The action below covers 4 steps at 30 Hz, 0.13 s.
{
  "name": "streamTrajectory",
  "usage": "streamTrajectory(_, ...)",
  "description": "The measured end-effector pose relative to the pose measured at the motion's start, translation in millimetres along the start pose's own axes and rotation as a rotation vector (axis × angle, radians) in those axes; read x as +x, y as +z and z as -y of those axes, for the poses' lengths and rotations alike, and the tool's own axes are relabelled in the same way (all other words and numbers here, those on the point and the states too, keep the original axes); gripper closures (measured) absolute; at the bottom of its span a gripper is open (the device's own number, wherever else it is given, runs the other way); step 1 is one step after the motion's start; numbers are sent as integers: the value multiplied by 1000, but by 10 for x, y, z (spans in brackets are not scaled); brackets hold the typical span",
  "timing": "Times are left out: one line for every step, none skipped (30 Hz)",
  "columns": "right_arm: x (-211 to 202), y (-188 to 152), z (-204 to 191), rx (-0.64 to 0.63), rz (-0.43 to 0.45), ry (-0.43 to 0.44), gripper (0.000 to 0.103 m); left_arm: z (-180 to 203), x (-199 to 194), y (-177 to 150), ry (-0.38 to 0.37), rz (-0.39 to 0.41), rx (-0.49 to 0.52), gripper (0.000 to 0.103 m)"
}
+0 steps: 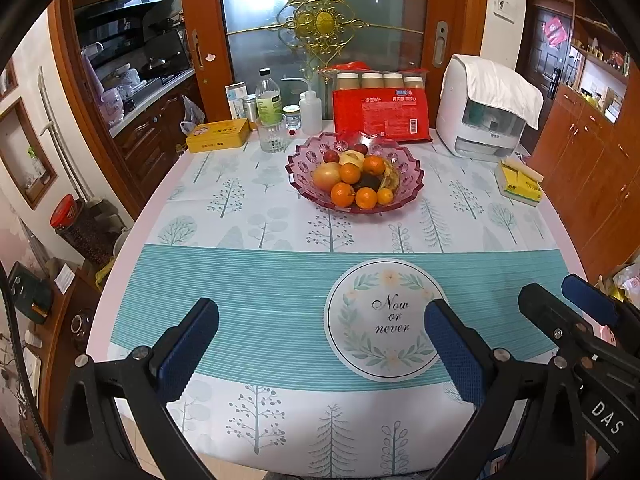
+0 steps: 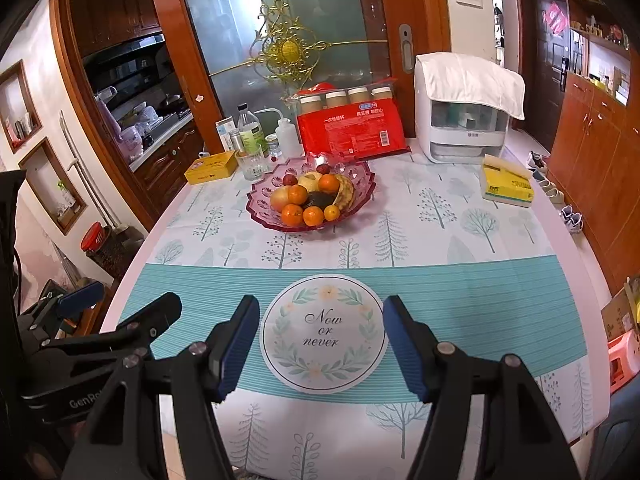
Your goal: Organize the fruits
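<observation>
the pink glass fruit bowl point(image 1: 404, 200) sits on the table point(image 2: 460, 280) well ahead of both tongs, holding several oranges point(image 1: 343, 194), a yellow apple point(image 1: 326, 176), a spotted banana point(image 1: 390, 178), a dark fruit point(image 1: 370, 181) and small red ones point(image 1: 331, 156). behind the bowl, farther from the tongs, stand a drinking glass point(image 1: 273, 134), a yellow tin point(image 1: 218, 135), a clear bottle point(image 1: 268, 98), a squeeze bottle point(image 1: 311, 112) and a red packet point(image 1: 382, 116). a white appliance point(image 1: 480, 120) with a cloth over it is beyond the right side, a yellow tissue pack point(image 1: 518, 184) in front of it. the left gripper point(image 1: 322, 344) hangs over the striped teal band, jaws apart, nothing between them. the right gripper point(image 2: 320, 344) hangs just beside it, jaws apart and empty, framing the round "now or never" print point(image 2: 324, 332).
</observation>
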State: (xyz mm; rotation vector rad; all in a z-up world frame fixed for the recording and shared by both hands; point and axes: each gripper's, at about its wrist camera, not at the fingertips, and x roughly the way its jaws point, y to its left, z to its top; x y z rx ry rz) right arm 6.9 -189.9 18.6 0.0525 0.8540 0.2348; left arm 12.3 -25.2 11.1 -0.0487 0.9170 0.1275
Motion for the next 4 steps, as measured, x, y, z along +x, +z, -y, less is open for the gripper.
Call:
streamTrajectory(1, -7, 15, 2, 0, -1, 38, -2, -2, 3, 1, 1, -2, 1)
streamTrajectory(1, -16, 24, 4, -1, -1, 38, 1, -2, 3, 1, 0, -2, 1)
streamTrajectory(5, -25, 43, 7, -3, -1, 38, 7, 7, 1, 0, -3, 1, 1)
streamTrajectory(9, -31, 60, 10, -5, -1, 38, 7, 13, -3, -1, -5, 3, 1)
